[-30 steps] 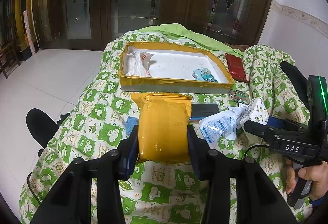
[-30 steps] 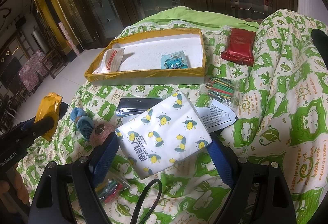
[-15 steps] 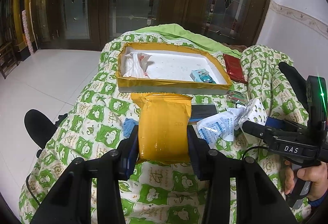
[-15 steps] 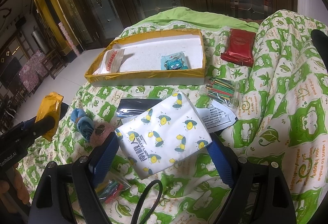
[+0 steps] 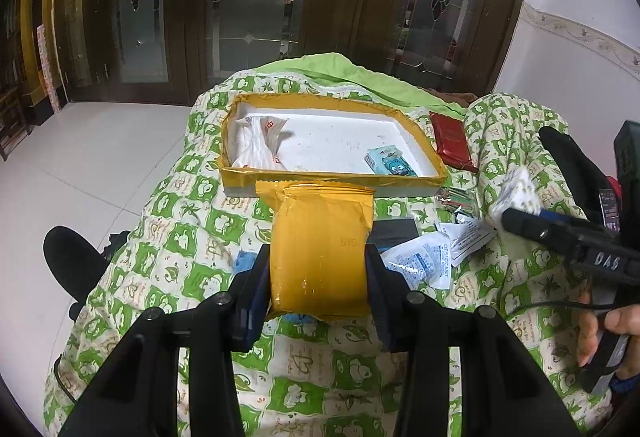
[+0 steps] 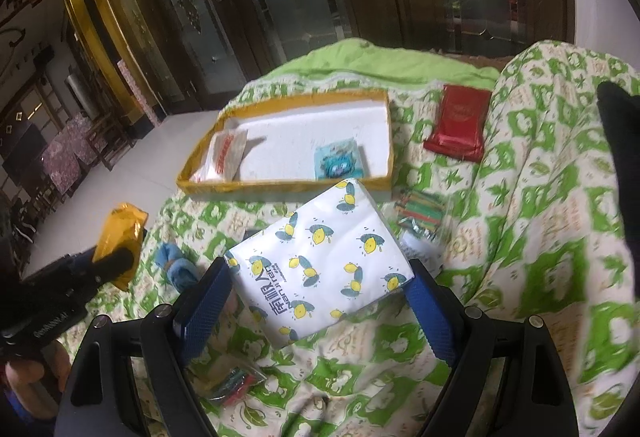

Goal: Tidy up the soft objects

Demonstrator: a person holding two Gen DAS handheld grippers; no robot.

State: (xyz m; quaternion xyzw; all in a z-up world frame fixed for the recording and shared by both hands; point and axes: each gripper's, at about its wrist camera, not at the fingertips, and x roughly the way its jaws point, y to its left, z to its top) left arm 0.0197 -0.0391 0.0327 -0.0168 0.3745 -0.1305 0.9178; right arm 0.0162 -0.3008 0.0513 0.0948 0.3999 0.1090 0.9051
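Observation:
My left gripper (image 5: 318,277) is shut on a yellow soft packet (image 5: 320,241) and holds it above the green-and-white quilt, short of the yellow-rimmed white tray (image 5: 424,141). My right gripper (image 6: 320,289) is shut on a white tissue pack with lemon print (image 6: 320,261), lifted just before the tray (image 6: 280,105). The tray holds a white plastic bag (image 5: 260,145) at its left and a small blue cartoon packet (image 5: 390,161) at its right. The yellow packet also shows in the right wrist view (image 6: 120,237).
On the quilt lie a red pouch (image 6: 460,125), a bag of coloured sticks (image 6: 420,209), a desiccant sachet (image 5: 420,265), a black flat item (image 5: 394,229), a blue cloth toy (image 6: 176,265) and a small bag of coloured bits (image 6: 232,385). Floor lies left.
Both grippers have moved forward toward the tray. The right gripper has lifted the tissue pack, so it now overlaps the tray's near rim in view.

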